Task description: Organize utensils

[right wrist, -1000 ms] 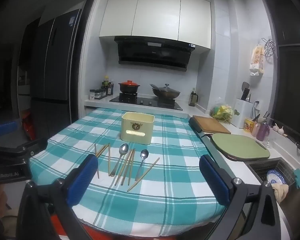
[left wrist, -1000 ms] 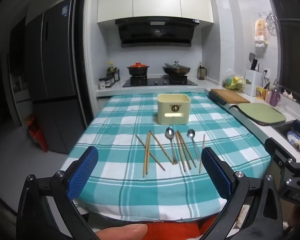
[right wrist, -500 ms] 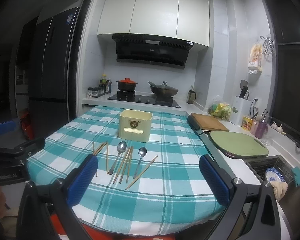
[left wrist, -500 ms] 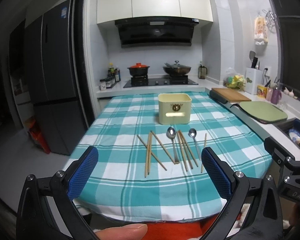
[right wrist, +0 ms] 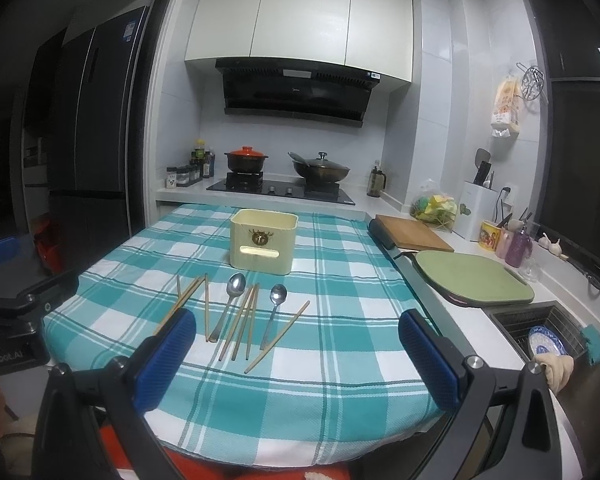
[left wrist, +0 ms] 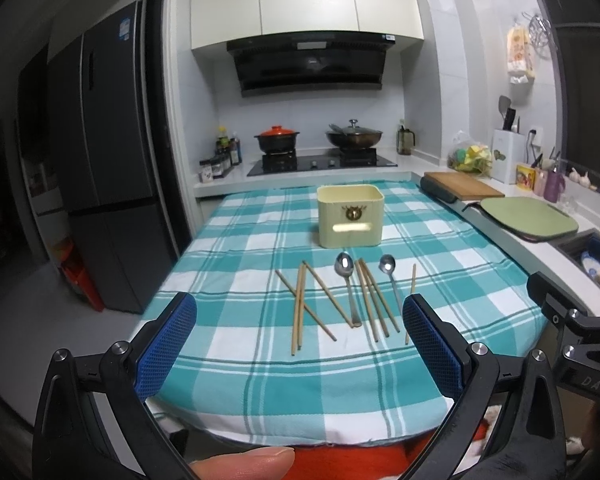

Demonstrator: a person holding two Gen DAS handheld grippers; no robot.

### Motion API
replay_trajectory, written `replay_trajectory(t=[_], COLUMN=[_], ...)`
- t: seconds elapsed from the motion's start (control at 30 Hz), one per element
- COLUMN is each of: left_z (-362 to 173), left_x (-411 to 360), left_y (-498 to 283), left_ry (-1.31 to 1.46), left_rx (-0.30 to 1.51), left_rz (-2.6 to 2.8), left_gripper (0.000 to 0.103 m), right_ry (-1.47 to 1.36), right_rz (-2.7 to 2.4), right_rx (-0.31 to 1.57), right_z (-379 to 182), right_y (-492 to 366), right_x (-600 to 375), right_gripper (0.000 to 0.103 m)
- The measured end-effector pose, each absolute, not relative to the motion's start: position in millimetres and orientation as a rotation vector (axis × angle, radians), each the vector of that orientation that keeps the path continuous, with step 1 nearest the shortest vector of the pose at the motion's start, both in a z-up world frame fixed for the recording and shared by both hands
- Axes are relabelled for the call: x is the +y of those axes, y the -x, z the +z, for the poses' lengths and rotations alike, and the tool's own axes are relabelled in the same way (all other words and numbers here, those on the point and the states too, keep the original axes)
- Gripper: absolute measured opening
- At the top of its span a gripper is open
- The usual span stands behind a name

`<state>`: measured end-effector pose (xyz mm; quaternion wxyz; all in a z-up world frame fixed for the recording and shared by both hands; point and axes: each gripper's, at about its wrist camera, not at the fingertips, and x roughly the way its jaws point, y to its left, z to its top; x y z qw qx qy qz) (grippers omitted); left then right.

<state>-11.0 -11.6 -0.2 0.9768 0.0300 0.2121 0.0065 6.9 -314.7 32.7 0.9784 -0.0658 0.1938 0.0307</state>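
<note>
Both the left gripper and right gripper hang released, empty. The chopsticks cross, seemingly touching the spoons; a grab may drag neighbours, missing the box.

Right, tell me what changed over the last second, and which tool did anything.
Nothing was grasped or released. Both views shifted slightly, so the left tool and right tool drifted a little while open and empty. The chopsticks, two spoons and cream holder lie where they were on the checked cloth.
</note>
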Motion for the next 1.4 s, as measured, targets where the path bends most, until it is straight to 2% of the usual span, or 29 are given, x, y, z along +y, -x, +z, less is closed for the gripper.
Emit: replay_trajectory(t=[1.4], left_z=[-8.6], left_x=[-17.0], left_y=[-12.7], left_ry=[-0.058], left_rx=[0.507], left_rz=[-0.049], left_gripper=[0.103], right_ry=[0.124], right_rz=[0.032], right_rx=[0.439], right_z=[24.3], right_y=[-24.3], right_x=[-320.1], right_gripper=[0.103])
